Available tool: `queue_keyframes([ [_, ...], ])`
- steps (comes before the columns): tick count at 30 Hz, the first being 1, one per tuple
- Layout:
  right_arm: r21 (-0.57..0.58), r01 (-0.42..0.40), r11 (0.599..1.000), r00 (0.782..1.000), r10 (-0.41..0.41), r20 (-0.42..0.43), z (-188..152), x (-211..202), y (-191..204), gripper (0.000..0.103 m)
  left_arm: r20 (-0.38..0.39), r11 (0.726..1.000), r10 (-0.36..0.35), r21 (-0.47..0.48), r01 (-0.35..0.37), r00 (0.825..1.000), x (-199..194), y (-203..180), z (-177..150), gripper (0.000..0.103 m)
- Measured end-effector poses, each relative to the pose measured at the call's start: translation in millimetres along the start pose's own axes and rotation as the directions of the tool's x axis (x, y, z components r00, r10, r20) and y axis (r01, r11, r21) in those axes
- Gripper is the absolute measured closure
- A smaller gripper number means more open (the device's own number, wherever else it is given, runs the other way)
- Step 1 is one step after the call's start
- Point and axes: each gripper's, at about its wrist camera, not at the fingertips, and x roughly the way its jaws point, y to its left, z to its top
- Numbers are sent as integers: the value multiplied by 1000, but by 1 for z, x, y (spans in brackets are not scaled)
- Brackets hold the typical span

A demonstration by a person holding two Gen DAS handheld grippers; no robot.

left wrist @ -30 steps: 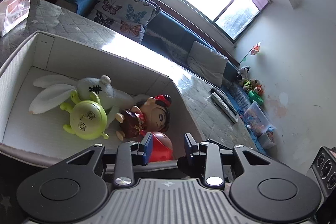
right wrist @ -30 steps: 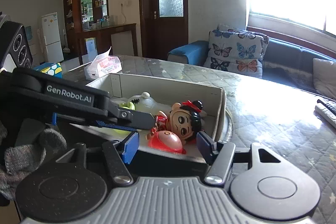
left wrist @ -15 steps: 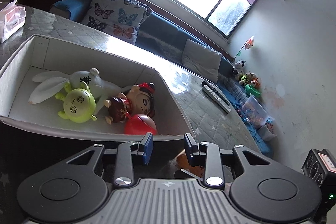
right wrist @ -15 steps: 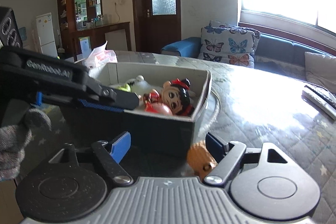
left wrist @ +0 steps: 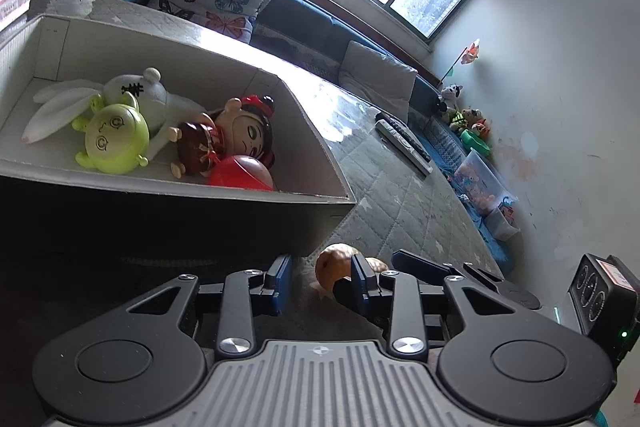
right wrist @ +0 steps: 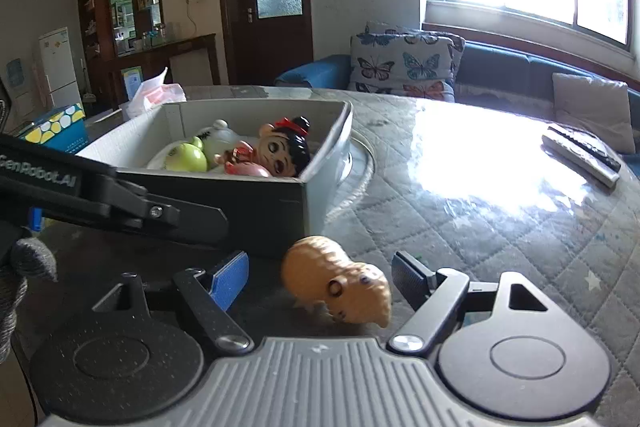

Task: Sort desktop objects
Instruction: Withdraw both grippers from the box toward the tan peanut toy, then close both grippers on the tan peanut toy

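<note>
An orange hamster toy (right wrist: 338, 279) on the table (right wrist: 500, 211) is framed, untouched, by the wide-open right tool (right wrist: 320, 277), so closing, then lifting into the box (right wrist: 256, 203), is judged next; the left tool (left wrist: 320, 277) is open and empty.

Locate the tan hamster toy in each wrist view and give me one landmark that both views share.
Left wrist: tan hamster toy at bottom centre, partly behind a fingertip of the left gripper.
Right wrist: hamster at lower centre, between the open right gripper's fingers.
Shared landmark: the toy box beside it.
</note>
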Motion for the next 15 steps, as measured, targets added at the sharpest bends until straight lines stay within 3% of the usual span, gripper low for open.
queue_keyframes([
  [15,27,-3,1000,999,4,-37,-22,-5,2,22,-58,999,-42,-13,41,997,15,-7,-7,67],
])
